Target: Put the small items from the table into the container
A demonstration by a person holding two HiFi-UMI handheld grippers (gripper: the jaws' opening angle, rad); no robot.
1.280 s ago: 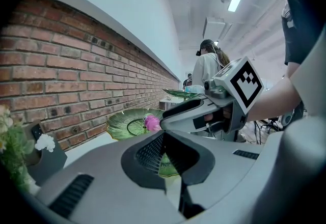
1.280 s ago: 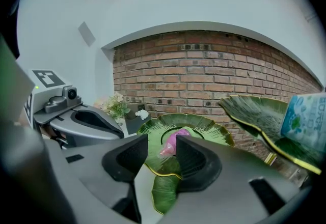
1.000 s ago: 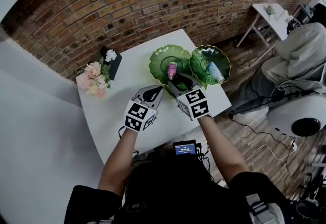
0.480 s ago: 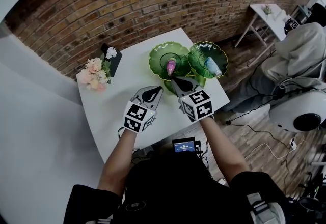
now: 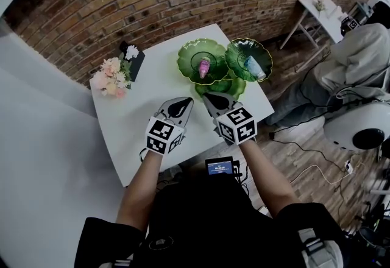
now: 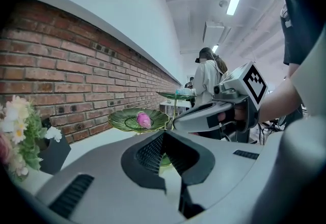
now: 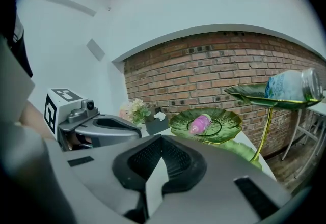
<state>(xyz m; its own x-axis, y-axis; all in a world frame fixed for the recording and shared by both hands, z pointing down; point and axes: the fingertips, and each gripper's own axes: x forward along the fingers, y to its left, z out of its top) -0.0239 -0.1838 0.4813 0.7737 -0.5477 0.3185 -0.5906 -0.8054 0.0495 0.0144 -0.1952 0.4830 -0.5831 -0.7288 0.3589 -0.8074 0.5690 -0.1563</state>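
White table (image 5: 137,111), with a green leaf-dish stand (image 5: 190,58) at its far edge. Left gripper (image 5: 181,102) and right gripper (image 5: 214,98) are side by side near the stand, each with jaws closed together and empty. Pink item (image 5: 203,67) lies in the left dish, blue-white item (image 5: 252,66) in the right.

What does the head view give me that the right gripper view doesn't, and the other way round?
Head view only: the whole white table, the small screen by the person's waist, the right gripper from above. Right gripper view only: its jaws shut together, nothing between them, and the gold stem under the upper dish. Both: the pink item in its green dish, the bottle, the flowers, the left gripper.
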